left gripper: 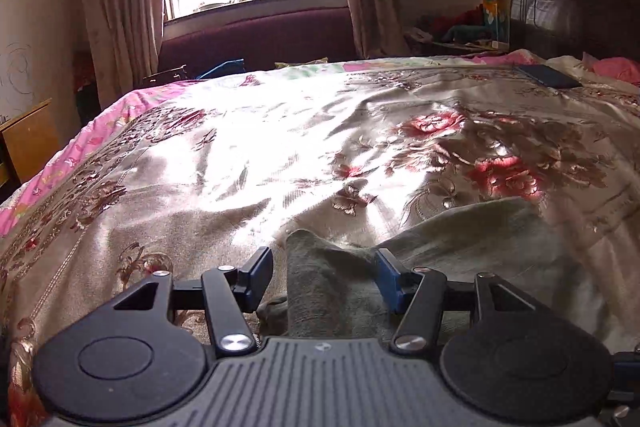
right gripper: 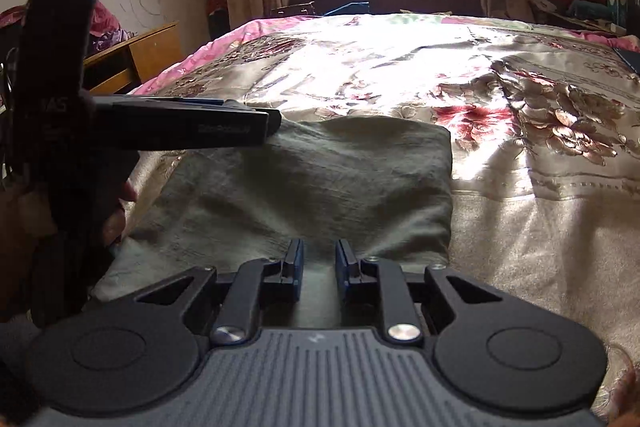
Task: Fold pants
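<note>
The olive-green pants [right gripper: 312, 179] lie folded into a rough rectangle on the floral bedspread [right gripper: 520, 227]. In the left wrist view a raised corner of the pants [left gripper: 320, 267] stands between the wide-open fingers of my left gripper [left gripper: 324, 263]. The left gripper also shows from the side in the right wrist view [right gripper: 272, 123], at the pants' far left corner. My right gripper [right gripper: 319, 255] is over the near edge of the pants, jaws a little apart with nothing between them.
The bed [left gripper: 240, 155] fills both views, with a pink quilt edge [left gripper: 60, 163] at the left. A dark flat object [left gripper: 548, 75] lies near the headboard [left gripper: 576, 7]. A wooden table [right gripper: 136, 55] stands left of the bed; a maroon sofa [left gripper: 260, 35] sits under the window.
</note>
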The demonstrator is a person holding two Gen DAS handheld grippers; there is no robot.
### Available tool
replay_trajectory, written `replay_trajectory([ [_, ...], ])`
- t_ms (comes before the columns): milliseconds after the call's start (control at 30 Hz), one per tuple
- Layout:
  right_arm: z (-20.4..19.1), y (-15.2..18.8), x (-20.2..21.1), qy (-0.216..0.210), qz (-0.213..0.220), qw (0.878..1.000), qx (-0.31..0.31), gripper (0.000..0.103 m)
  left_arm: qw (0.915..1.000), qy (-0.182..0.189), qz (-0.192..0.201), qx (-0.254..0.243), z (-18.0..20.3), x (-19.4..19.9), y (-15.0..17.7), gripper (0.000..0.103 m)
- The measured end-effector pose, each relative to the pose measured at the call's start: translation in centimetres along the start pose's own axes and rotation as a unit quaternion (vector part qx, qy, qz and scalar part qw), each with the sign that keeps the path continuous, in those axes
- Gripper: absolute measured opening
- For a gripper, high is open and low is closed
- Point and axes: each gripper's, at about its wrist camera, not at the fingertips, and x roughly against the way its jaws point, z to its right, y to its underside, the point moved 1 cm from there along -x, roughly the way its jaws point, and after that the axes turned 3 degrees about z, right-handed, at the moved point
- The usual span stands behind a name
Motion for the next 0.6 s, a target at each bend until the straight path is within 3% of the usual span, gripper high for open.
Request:
replay_trajectory([
  [100,0.3,0.5,0.7,-0.003,-0.003,1.0,0.011,0.022,0.9999,-0.002,-0.008,0.011,-1.2,-0.4,1.6,0.073],
  [200,0.6,1.0,1.8,-0.007,-0.008,1.0,0.014,0.027,0.9997,-0.02,-0.003,-0.015,-1.0,0.7,1.9,0.075],
  [300,-0.2,1.6,2.9,0.001,-0.016,0.998,0.067,0.033,0.9991,-0.037,-0.007,-0.018,-1.3,2.1,1.8,0.075],
  [433,-0.3,1.0,3.8,0.0,-0.005,0.998,0.069,0.034,0.9966,-0.076,0.021,-0.023,-2.1,5.6,1.2,0.074],
  [500,0.0,0.4,3.9,0.0,0.009,0.999,0.05,0.035,0.9971,-0.069,0.023,-0.025,-2.1,7.5,1.3,0.074],
  [600,0.4,0.3,3.2,0.007,-0.007,1.0,0.028,0.035,0.9996,-0.024,-0.007,-0.015,-1.4,9.8,2.3,0.074],
])
